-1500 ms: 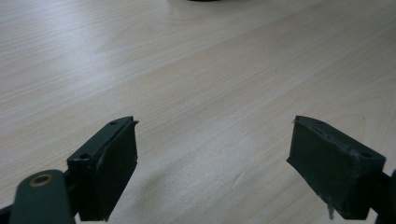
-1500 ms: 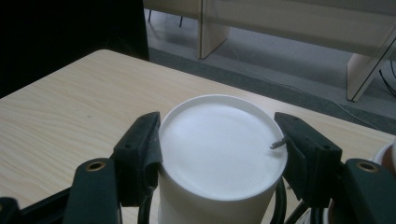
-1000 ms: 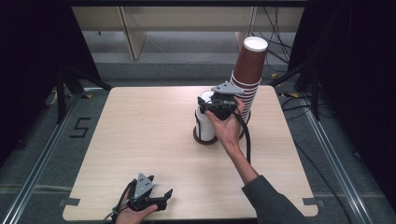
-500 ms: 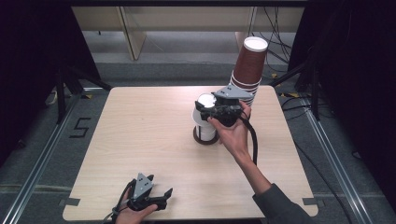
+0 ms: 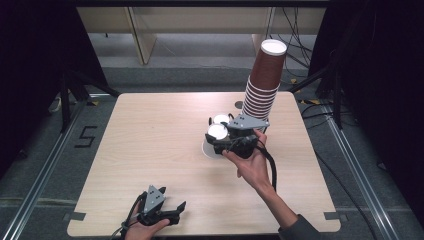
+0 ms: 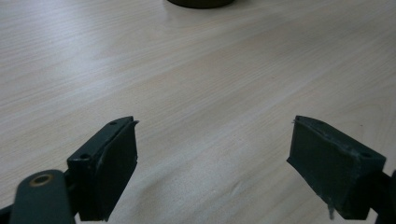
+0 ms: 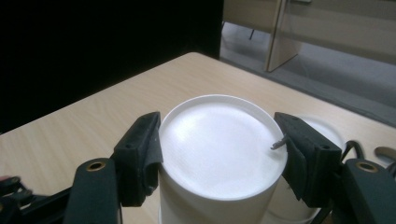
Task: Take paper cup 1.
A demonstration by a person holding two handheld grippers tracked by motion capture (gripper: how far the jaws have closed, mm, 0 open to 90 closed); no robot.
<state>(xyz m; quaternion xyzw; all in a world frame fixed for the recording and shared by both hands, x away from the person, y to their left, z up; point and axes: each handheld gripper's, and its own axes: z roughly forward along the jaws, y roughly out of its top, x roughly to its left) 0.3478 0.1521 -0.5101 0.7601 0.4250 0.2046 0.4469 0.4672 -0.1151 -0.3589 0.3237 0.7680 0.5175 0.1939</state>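
Observation:
My right gripper [image 5: 220, 138] is shut on a white paper cup [image 5: 217, 131] turned bottom up, near the middle of the table. In the right gripper view both pads clamp the white cup [image 7: 219, 154] just under its round end, with the gripper [image 7: 218, 147] level. A second white cup [image 5: 220, 119] stands right behind it and shows as a pale cup [image 7: 322, 128] past the right jaw. A tall leaning stack of brown cups [image 5: 262, 86] rises at the back right. My left gripper [image 5: 172, 211] rests open near the front edge, and nothing lies between its jaws [image 6: 212, 154].
The wooden table [image 5: 150, 130] has bare room on its left half. A dark round base [image 6: 201, 2] sits at the far edge of the left gripper view. Cables [image 5: 300, 60] and black stands [image 5: 70, 87] lie on the floor around the table.
My right gripper has moved toward the front of the table with the white cup in it, away from the brown stack. The left gripper has stayed put.

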